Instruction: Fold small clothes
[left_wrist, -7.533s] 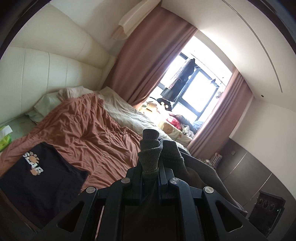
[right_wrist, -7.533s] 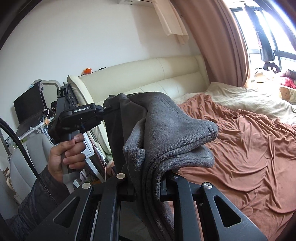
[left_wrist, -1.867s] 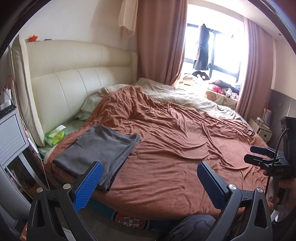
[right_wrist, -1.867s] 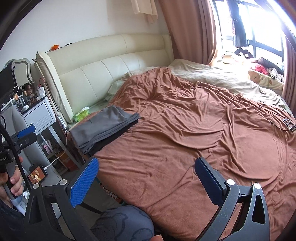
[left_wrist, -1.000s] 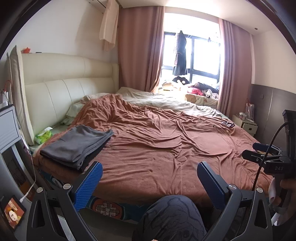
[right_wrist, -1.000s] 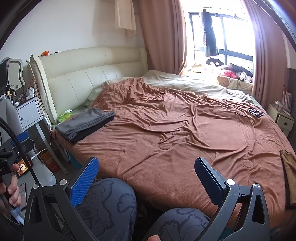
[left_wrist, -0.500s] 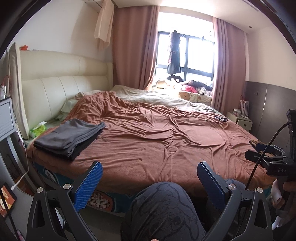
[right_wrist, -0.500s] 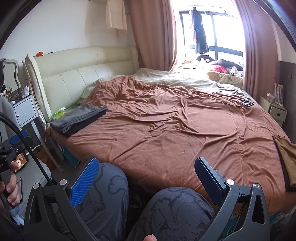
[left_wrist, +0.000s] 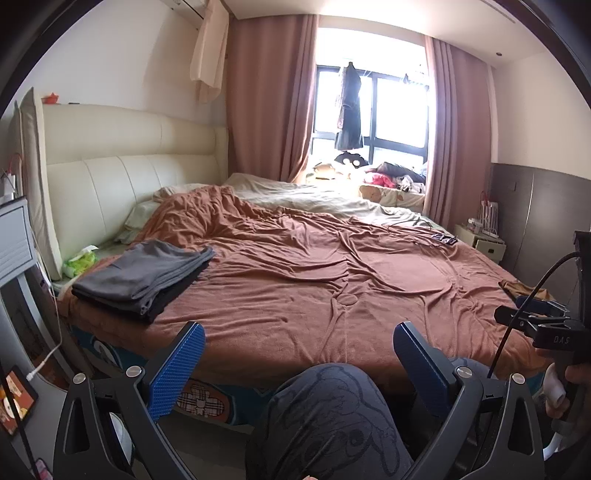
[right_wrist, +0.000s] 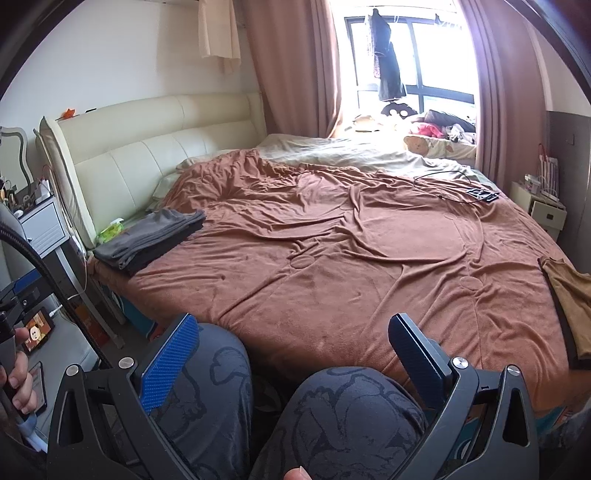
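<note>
A folded grey garment (left_wrist: 144, 273) lies on top of a dark one at the bed's near left corner; it also shows in the right wrist view (right_wrist: 151, 236). A tan-brown garment (right_wrist: 569, 291) lies at the bed's right edge, also visible in the left wrist view (left_wrist: 521, 288). My left gripper (left_wrist: 297, 358) is open and empty, held back over my knees. My right gripper (right_wrist: 293, 350) is open and empty too, off the foot of the bed. The right gripper's body (left_wrist: 546, 328) shows at the right of the left wrist view.
A brown blanket (left_wrist: 351, 280) covers the bed, with a cream headboard (left_wrist: 110, 192) at the left. A bedside cabinet (right_wrist: 44, 229), a green tissue pack (left_wrist: 79, 260) and a phone on the floor (right_wrist: 37, 330) are at the left. A cable and power strip (right_wrist: 480, 194) lie on the far side.
Both grippers let go of the grey garment, which now lies folded on the bed's corner. They have drawn back from the bed and sit low over my knees, open.
</note>
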